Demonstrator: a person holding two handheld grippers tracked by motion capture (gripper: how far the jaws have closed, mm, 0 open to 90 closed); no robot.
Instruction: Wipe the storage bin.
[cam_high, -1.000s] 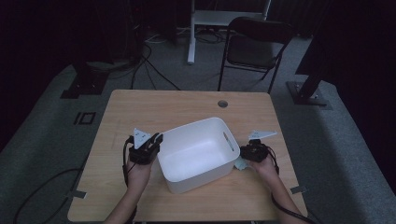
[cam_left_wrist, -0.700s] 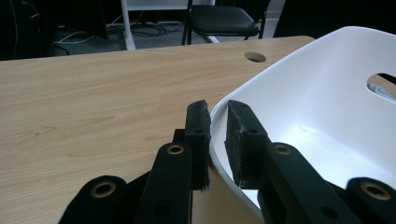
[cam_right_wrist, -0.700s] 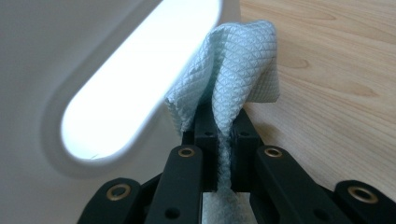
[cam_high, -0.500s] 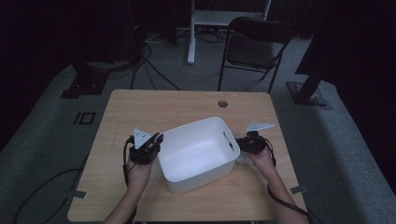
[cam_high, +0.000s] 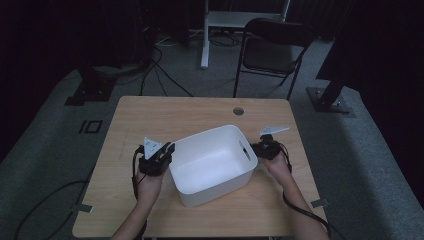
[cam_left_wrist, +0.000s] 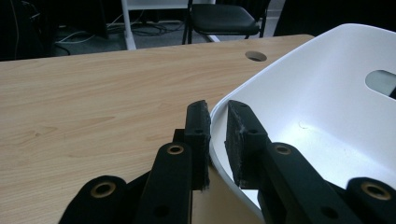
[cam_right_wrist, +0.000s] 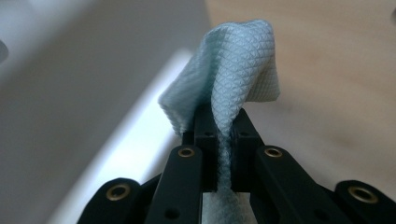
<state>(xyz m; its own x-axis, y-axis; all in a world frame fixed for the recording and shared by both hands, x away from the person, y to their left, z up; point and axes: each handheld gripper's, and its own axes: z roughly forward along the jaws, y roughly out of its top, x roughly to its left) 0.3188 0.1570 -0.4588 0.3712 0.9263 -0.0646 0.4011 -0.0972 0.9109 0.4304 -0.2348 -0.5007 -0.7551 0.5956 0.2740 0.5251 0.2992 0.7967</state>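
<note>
Pale wooden tabletop (cam_high: 150, 115) carries a white rectangular plastic tub (cam_high: 212, 162) near its front edge. At the tub's left wall the left gripper (cam_left_wrist: 215, 122) clamps the rim; at its right wall the right gripper (cam_right_wrist: 223, 122) pinches a light-blue textured cloth (cam_right_wrist: 233, 70). Beyond stands a black folding chair (cam_high: 272, 47).

White plastic bin (cam_high: 212, 165) at centre frame, pale blue cloth (cam_right_wrist: 233, 74) with fine diamond-embossed weave, 2 black grippers, left gripper (cam_left_wrist: 217, 135), right gripper (cam_right_wrist: 223, 144), brass-coloured rivets, light wood-grain table (cam_high: 165, 115), black chair (cam_high: 272, 47) upper centre, grey carpet (cam_high: 50, 135).
</note>
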